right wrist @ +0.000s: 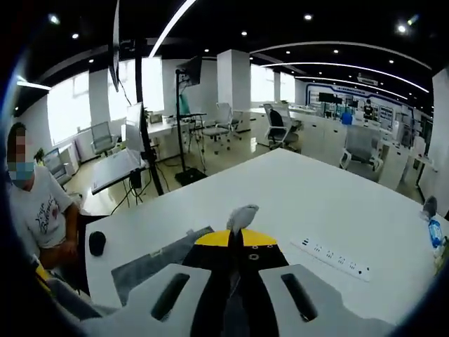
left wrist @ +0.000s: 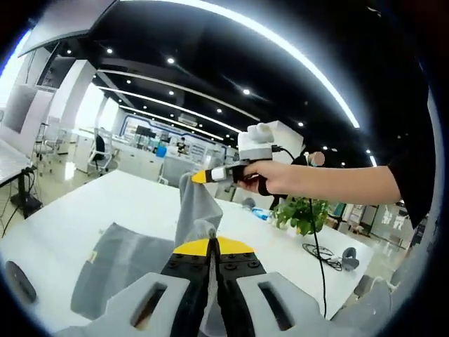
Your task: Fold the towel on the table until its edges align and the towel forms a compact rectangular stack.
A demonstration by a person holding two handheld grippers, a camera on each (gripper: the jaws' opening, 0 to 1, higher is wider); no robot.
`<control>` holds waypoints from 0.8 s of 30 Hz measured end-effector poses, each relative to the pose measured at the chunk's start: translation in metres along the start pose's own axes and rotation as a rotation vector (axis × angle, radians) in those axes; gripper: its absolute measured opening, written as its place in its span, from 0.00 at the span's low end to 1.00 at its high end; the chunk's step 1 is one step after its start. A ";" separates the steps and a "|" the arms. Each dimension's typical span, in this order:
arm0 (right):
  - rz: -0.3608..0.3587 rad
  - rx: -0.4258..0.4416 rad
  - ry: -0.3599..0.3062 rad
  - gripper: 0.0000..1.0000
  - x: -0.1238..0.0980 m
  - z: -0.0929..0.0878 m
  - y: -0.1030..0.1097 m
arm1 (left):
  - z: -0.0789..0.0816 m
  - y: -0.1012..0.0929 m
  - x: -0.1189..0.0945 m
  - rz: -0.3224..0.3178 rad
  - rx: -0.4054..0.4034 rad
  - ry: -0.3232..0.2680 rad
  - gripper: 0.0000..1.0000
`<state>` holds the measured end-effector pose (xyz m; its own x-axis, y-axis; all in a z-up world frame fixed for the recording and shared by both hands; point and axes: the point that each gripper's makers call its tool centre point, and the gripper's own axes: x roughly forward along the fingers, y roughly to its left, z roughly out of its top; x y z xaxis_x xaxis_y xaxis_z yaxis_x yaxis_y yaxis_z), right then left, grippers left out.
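Observation:
A grey towel point(left wrist: 119, 263) lies partly on the white table point(left wrist: 105, 203), with one edge lifted off it. My left gripper point(left wrist: 212, 242) is shut on a raised fold of the towel. The right gripper point(left wrist: 198, 177) comes in from the right, held by a hand, and pinches the towel's top corner higher up. In the right gripper view, my right gripper point(right wrist: 240, 237) is shut on a tuft of towel point(right wrist: 240, 216) that pokes out above its yellow tips. More grey towel point(right wrist: 151, 263) trails down to the table at the left.
A white power strip point(right wrist: 333, 257) lies on the table point(right wrist: 316, 203) to the right. A black mouse point(right wrist: 97, 242) sits near the left edge beside a seated person point(right wrist: 35, 210). A potted plant point(left wrist: 303, 214) and a black cable point(left wrist: 319, 253) are at the far side.

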<state>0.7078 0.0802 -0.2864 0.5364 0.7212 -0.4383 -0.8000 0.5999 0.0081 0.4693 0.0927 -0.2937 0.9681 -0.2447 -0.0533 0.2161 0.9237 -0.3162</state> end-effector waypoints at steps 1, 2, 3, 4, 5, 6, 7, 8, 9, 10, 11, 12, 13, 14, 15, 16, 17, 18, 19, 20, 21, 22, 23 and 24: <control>0.003 -0.003 0.004 0.00 0.003 -0.001 0.002 | -0.001 0.003 -0.001 0.011 -0.004 0.002 0.02; 0.005 -0.005 0.007 0.00 0.006 -0.003 0.002 | -0.003 0.006 -0.002 0.019 -0.006 0.004 0.02; 0.009 -0.006 0.012 0.00 0.011 -0.005 0.003 | -0.005 0.011 -0.003 0.031 -0.013 0.006 0.02; 0.013 -0.009 0.015 0.00 0.014 -0.006 0.007 | -0.007 0.014 -0.004 0.039 -0.017 0.007 0.02; 0.016 -0.009 0.021 0.00 0.017 -0.008 0.012 | -0.008 0.017 -0.005 0.047 -0.022 0.008 0.02; 0.019 -0.010 0.025 0.00 0.022 -0.009 0.012 | -0.010 0.023 -0.006 0.062 -0.027 0.010 0.02; 0.023 -0.011 0.031 0.00 0.028 -0.010 0.014 | -0.011 0.026 -0.007 0.069 -0.029 0.012 0.02; 0.026 -0.013 0.035 0.00 0.033 -0.011 0.015 | -0.013 0.031 -0.009 0.080 -0.034 0.013 0.02; 0.031 -0.014 0.041 0.00 0.039 -0.012 0.016 | -0.014 0.035 -0.009 0.087 -0.038 0.015 0.02; 0.034 -0.013 0.045 0.00 0.040 -0.014 0.020 | -0.016 0.039 -0.011 0.095 -0.043 0.015 0.02; 0.039 -0.012 0.048 0.00 0.043 -0.015 0.023 | -0.016 0.042 -0.012 0.101 -0.049 0.015 0.02; 0.047 -0.016 0.050 0.00 0.051 -0.015 0.025 | -0.017 0.045 -0.013 0.109 -0.050 0.013 0.02; 0.051 -0.021 0.053 0.00 0.055 -0.016 0.027 | -0.017 0.048 -0.013 0.113 -0.053 0.013 0.02; 0.057 -0.024 0.058 0.00 0.059 -0.017 0.031 | -0.018 0.050 -0.013 0.116 -0.053 0.014 0.02; 0.060 -0.025 0.061 0.00 0.062 -0.018 0.033 | -0.018 0.052 -0.013 0.122 -0.052 0.015 0.02; 0.067 -0.028 0.066 0.00 0.066 -0.019 0.037 | -0.019 0.055 -0.014 0.126 -0.053 0.017 0.02; 0.069 -0.029 0.068 0.00 0.068 -0.019 0.038 | -0.019 0.056 -0.014 0.130 -0.055 0.018 0.02; 0.072 -0.032 0.072 0.00 0.073 -0.021 0.040 | -0.020 0.059 -0.015 0.137 -0.056 0.020 0.02; 0.075 -0.033 0.074 0.00 0.076 -0.021 0.041 | -0.021 0.063 -0.016 0.145 -0.059 0.021 0.02; 0.079 -0.036 0.076 0.00 0.078 -0.021 0.045 | -0.022 0.065 -0.016 0.149 -0.062 0.022 0.02; 0.081 -0.038 0.078 0.00 0.080 -0.021 0.047 | -0.024 0.069 -0.018 0.155 -0.065 0.024 0.02; 0.084 -0.040 0.081 0.00 0.084 -0.023 0.049 | -0.025 0.070 -0.018 0.158 -0.066 0.025 0.02; 0.087 -0.043 0.085 0.00 0.088 -0.025 0.051 | -0.027 0.075 -0.019 0.164 -0.070 0.028 0.02; 0.088 -0.044 0.088 0.00 0.090 -0.025 0.053 | -0.029 0.077 -0.020 0.167 -0.072 0.030 0.02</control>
<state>0.7069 0.1677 -0.3482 0.4395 0.7362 -0.5146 -0.8552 0.5182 0.0111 0.4632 0.1606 -0.3442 0.9853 -0.0990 -0.1389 0.0416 0.9290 -0.3676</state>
